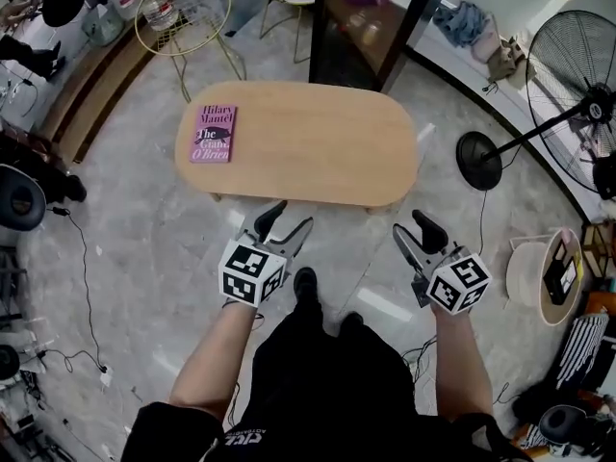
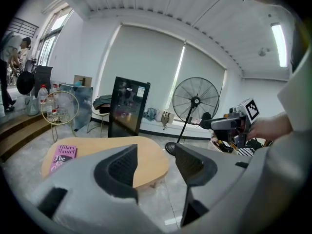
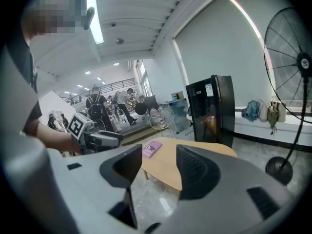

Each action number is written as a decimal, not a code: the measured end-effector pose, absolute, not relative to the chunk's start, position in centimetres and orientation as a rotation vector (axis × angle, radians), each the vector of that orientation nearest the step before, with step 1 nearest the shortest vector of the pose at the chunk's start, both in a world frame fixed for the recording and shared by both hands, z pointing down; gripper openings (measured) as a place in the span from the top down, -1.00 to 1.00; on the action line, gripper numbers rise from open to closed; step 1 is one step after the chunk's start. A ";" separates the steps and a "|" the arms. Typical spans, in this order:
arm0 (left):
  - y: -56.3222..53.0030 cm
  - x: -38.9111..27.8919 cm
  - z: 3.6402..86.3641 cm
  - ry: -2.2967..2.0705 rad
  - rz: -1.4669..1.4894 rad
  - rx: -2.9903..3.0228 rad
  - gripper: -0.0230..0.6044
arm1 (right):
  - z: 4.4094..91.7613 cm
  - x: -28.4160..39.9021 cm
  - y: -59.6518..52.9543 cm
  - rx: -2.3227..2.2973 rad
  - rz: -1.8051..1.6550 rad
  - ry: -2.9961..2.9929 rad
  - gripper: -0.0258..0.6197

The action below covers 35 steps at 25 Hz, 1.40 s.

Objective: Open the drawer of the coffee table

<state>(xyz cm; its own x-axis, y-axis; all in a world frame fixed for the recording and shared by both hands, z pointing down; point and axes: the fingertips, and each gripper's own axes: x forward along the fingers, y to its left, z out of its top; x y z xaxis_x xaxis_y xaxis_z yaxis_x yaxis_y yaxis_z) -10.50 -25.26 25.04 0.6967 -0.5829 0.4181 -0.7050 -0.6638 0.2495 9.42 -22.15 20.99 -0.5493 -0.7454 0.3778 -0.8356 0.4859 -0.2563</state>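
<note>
Wooden table (image 1: pixel 318 142) stands just beyond the left gripper (image 1: pixel 289 217) and the right gripper (image 1: pixel 412 225). Both hover short of its near edge, jaws spread, nothing between them.

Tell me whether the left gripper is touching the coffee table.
Apart. The left gripper view shows the left gripper open and empty, with the coffee table well beyond its fingers and floor between.

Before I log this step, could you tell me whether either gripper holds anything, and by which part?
Nothing is held: the left gripper and right gripper are open and empty, short of the coffee table.
</note>
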 end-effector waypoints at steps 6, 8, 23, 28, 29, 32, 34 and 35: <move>-23.9 -8.4 27.3 -1.002 0.455 2.475 0.13 | 23.1 10.0 -21.6 1.304 0.578 -2.532 0.22; -23.1 -7.4 28.1 -1.019 0.456 2.465 0.13 | 24.1 10.7 -20.7 1.294 0.579 -2.540 0.22; -24.1 -6.3 37.0 -1.038 0.520 2.433 0.34 | 33.1 14.4 -21.6 1.354 0.658 -2.488 0.23; -26.5 -5.9 40.7 -1.072 0.471 2.397 0.34 | 37.1 13.4 -23.2 1.335 0.693 -2.500 0.23; -26.6 -5.8 41.4 -1.087 0.455 2.393 0.34 | 38.0 13.1 -23.1 1.318 0.698 -2.508 0.23; -26.9 -5.9 44.1 -1.142 0.441 2.390 0.38 | 41.0 13.0 -22.7 1.265 0.705 -2.533 0.23; -26.9 -6.0 46.4 -1.160 0.448 2.381 0.38 | 43.9 13.9 -22.5 1.257 0.720 -2.521 0.23; -26.8 -5.9 47.5 -1.160 0.450 2.379 0.38 | 45.3 14.5 -22.3 1.263 0.726 -2.507 0.23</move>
